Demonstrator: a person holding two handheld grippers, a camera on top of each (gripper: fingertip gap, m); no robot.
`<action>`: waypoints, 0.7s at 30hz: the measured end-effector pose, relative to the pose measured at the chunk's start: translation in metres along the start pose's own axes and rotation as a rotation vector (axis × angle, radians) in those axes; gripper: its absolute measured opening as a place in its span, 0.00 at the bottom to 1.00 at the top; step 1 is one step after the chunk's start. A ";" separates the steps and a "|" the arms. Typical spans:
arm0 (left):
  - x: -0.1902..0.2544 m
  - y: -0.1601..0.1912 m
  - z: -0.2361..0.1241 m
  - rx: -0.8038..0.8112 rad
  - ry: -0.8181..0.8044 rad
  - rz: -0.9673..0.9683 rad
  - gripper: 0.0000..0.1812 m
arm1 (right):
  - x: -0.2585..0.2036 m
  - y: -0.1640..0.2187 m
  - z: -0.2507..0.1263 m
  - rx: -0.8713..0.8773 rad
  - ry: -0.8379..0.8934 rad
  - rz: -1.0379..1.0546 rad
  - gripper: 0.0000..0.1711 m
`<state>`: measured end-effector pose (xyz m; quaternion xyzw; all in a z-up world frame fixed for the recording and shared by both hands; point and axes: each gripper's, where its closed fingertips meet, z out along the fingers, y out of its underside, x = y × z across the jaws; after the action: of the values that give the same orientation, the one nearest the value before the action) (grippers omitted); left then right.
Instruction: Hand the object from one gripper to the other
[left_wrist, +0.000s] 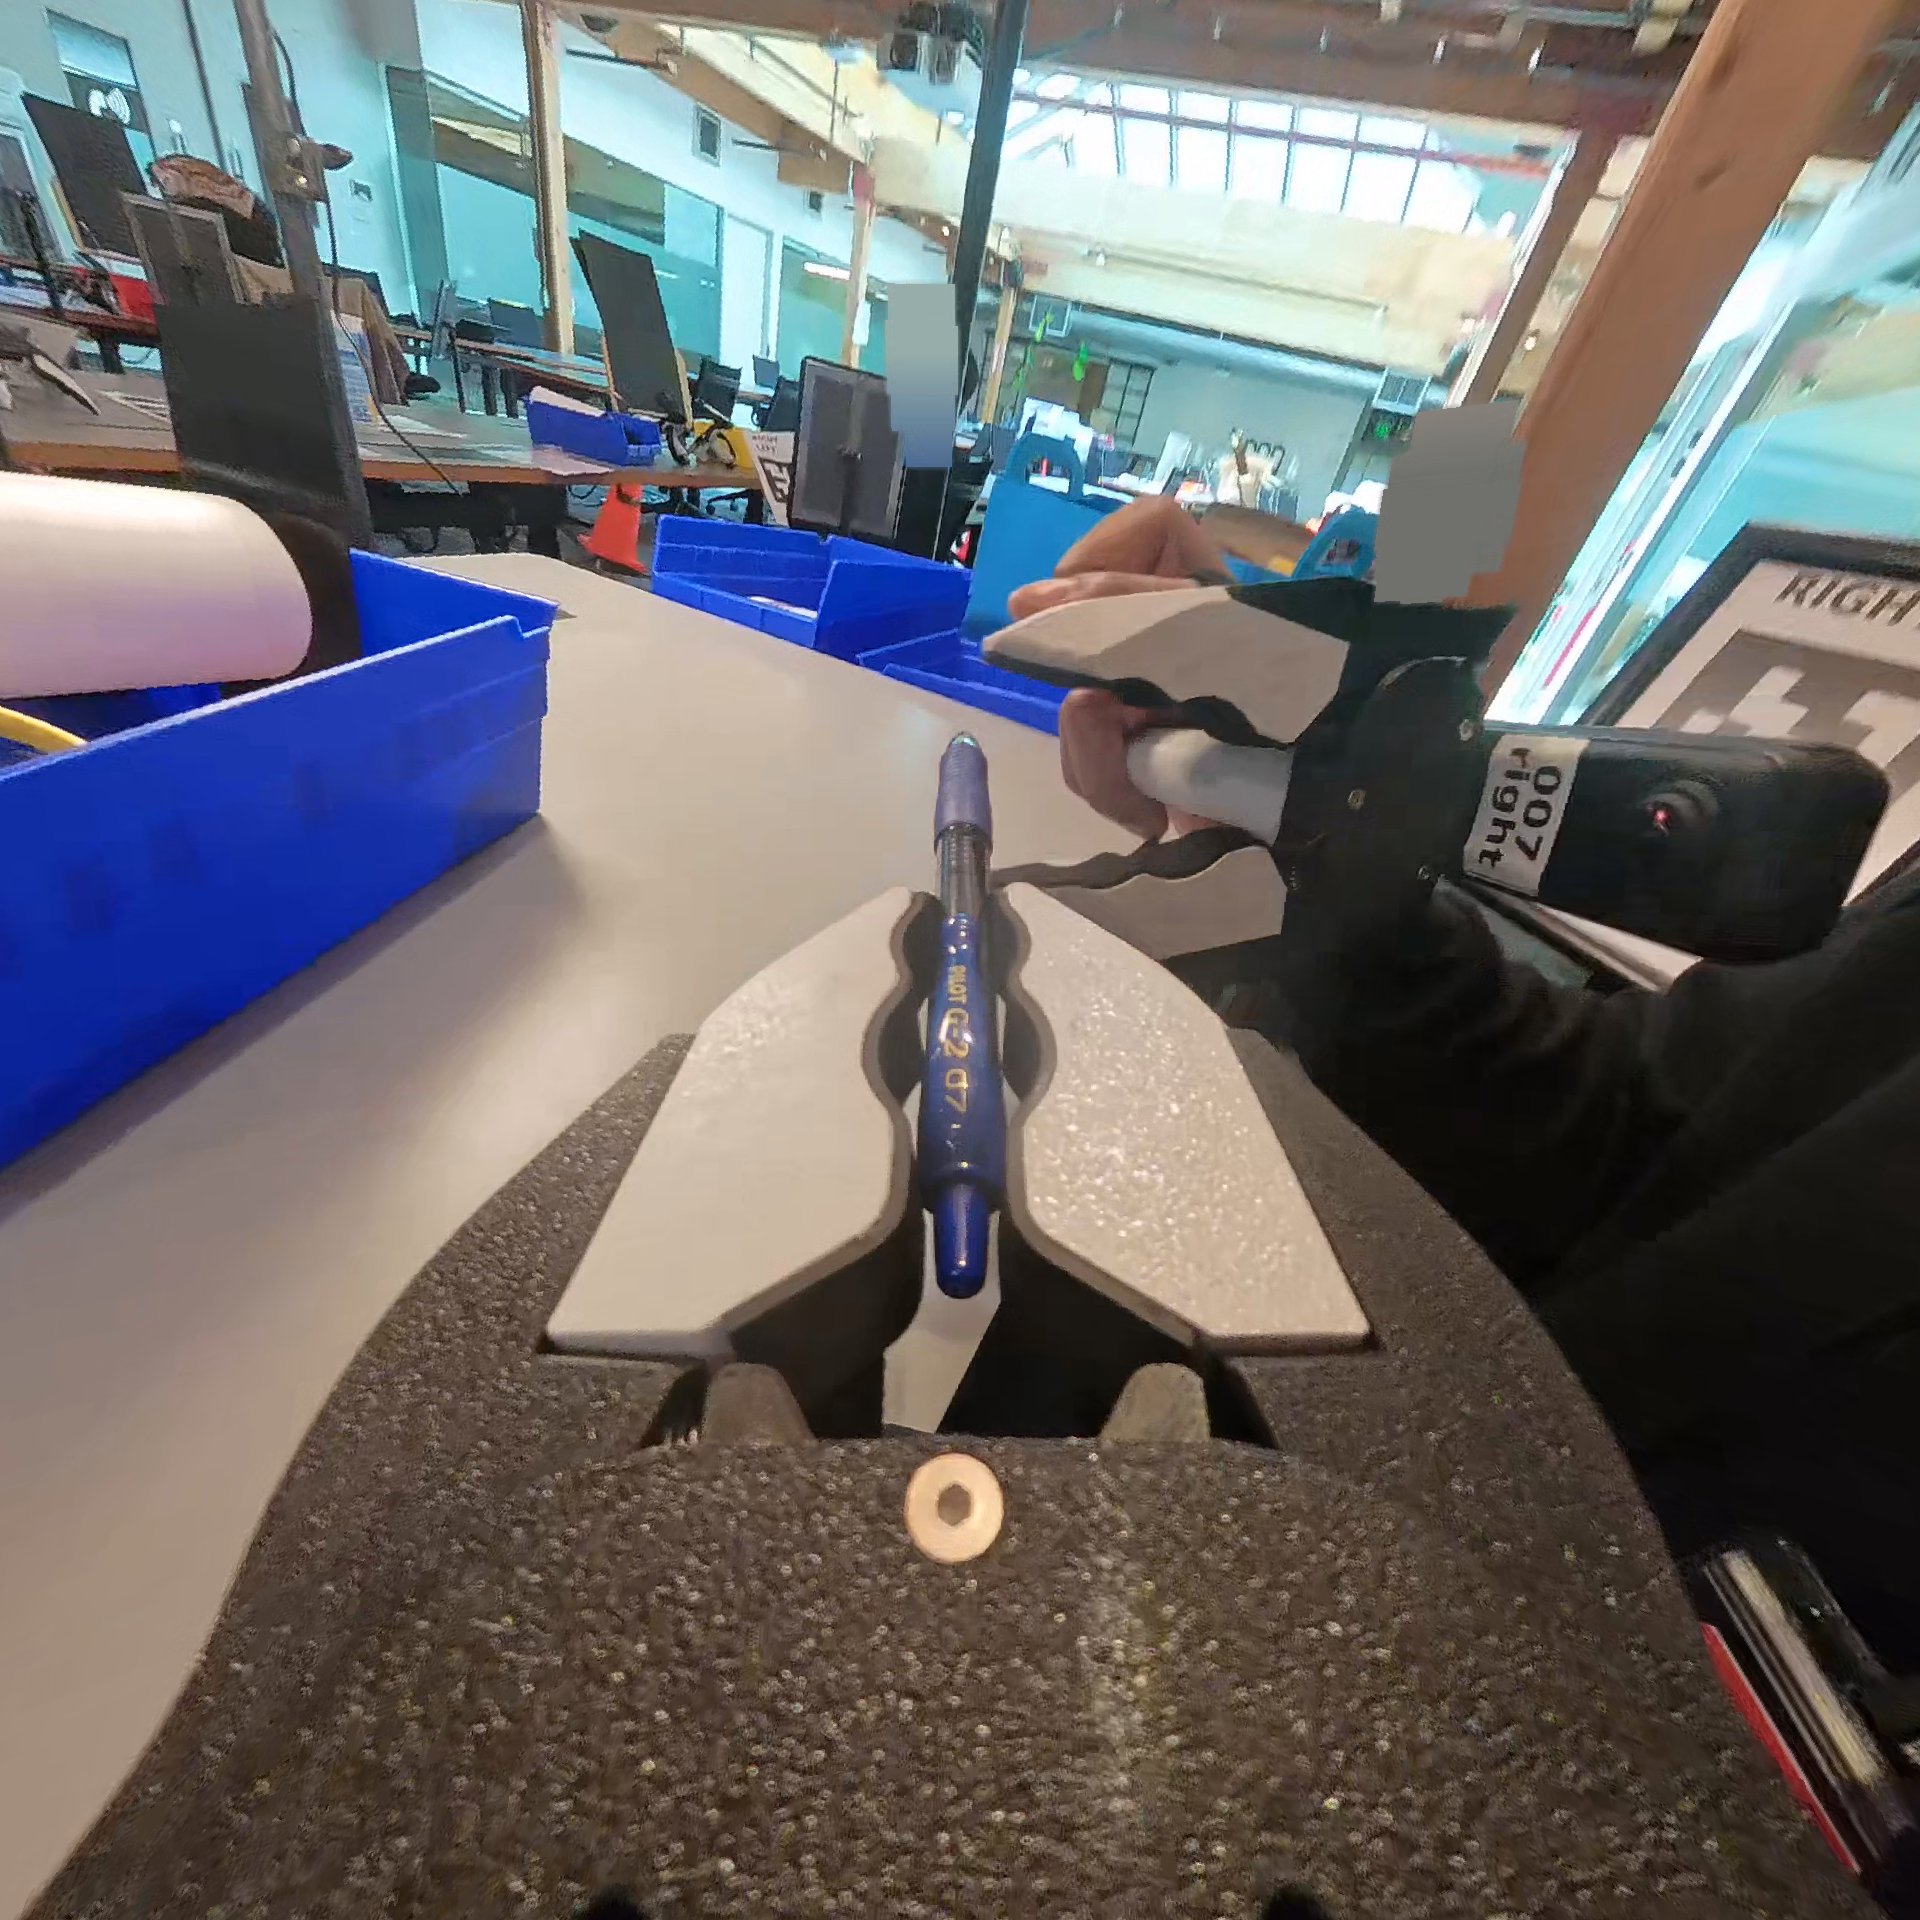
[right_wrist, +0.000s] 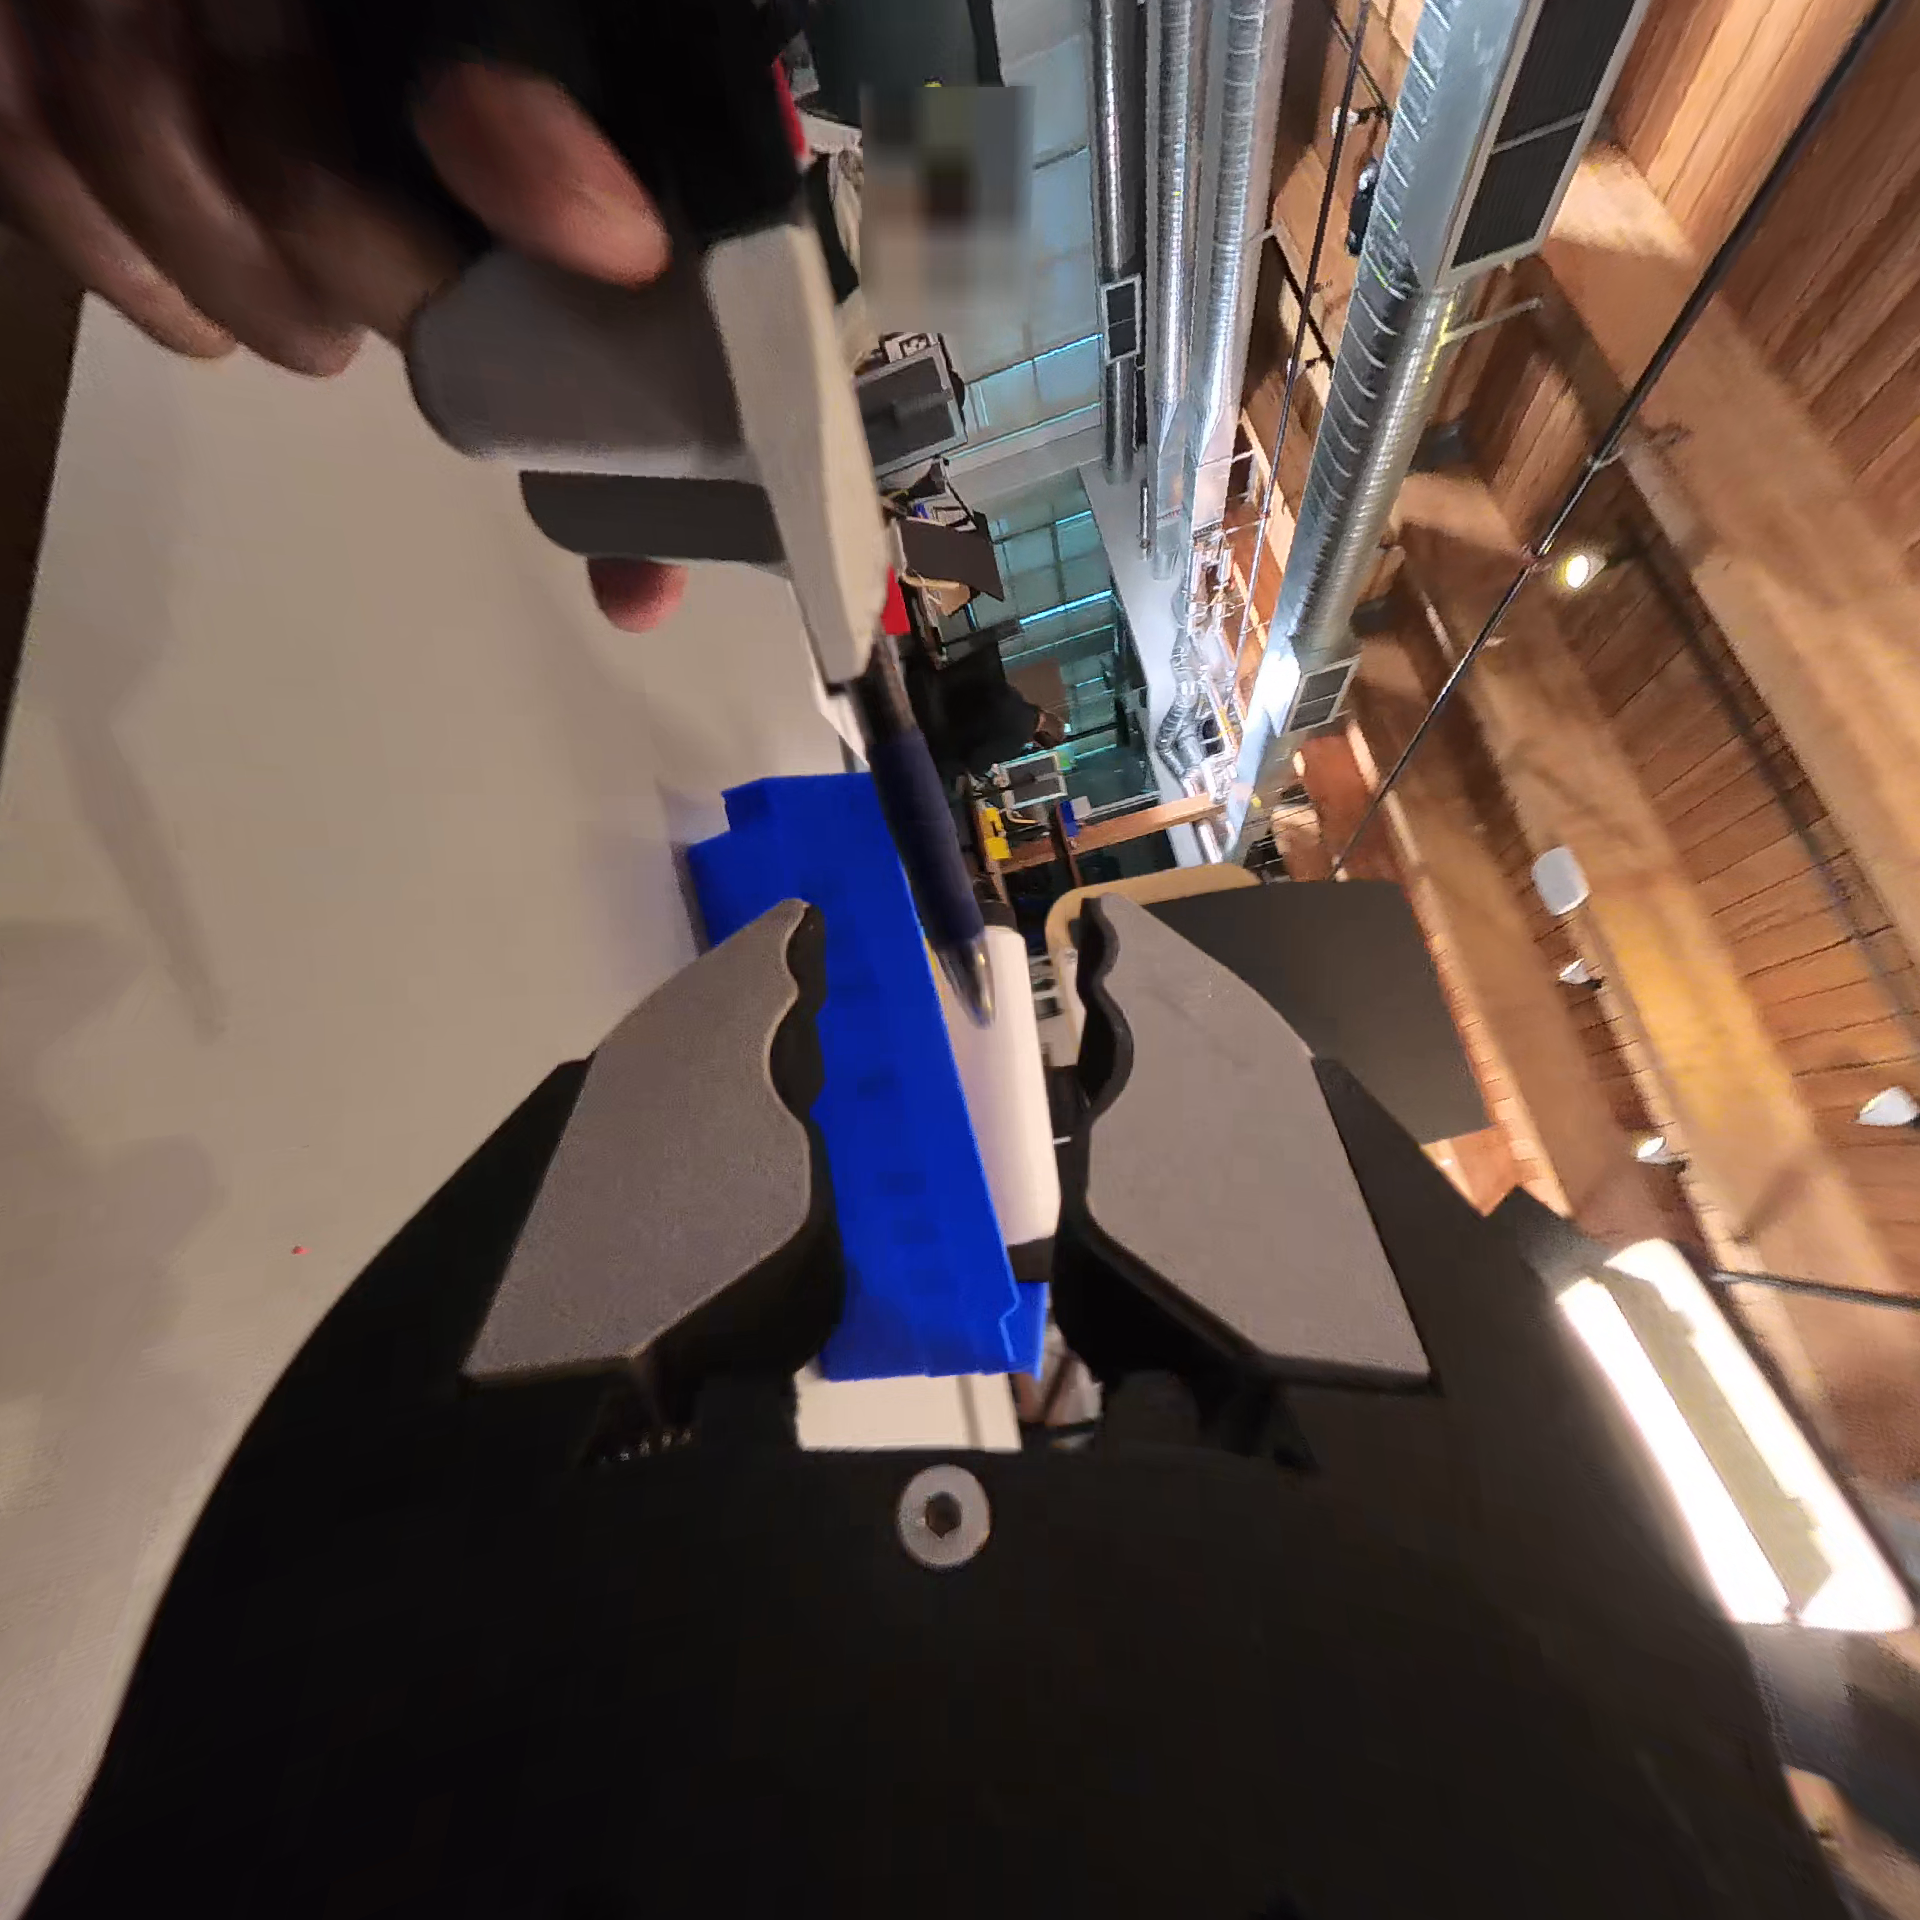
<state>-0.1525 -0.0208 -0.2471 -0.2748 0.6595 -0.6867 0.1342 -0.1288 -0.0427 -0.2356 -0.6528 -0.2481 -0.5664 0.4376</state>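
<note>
1. Your left gripper (left_wrist: 951, 914) has its fingers clamped on the blue pen (left_wrist: 957, 1039), which lies lengthwise between the pads, tip poking out ahead over the table (left_wrist: 727, 727)
2. Your right gripper (right_wrist: 945, 925) comes in rolled on its side, fingers apart and holding nothing; the pen's tip (right_wrist: 971, 987) hangs just ahead of the gap, not yet between the pads
3. From the left wrist view, that right gripper (left_wrist: 1049, 748) sits off to the right of the pen, a hand (left_wrist: 1101, 769) wrapped round its handle
4. The table is plain pale grey and smooth; a blue bin (left_wrist: 270, 810) sits at its left with a white roll (left_wrist: 145, 582) in it, more blue bins (left_wrist: 821, 592) at the far edge
5. Around you, an open workshop: desks, dark monitors (left_wrist: 634, 322), an orange cone (left_wrist: 618, 530), timber beams and silver ducts (right_wrist: 1382, 343) overhead
</note>
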 end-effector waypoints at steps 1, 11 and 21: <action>0.002 0.001 0.001 -0.012 0.003 0.017 0.06 | -0.004 -0.003 0.002 0.002 0.002 -0.040 0.27; 0.011 0.019 0.007 -0.162 -0.052 0.208 0.06 | -0.024 -0.004 0.019 -0.068 0.016 -0.184 0.05; 0.000 -0.027 -0.013 0.281 0.083 0.013 0.30 | -0.012 -0.023 0.021 0.196 -0.200 0.817 0.05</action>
<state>-0.1549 -0.0080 -0.2204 -0.2203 0.5636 -0.7822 0.1484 -0.1394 -0.0111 -0.2400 -0.7046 -0.0632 -0.2543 0.6594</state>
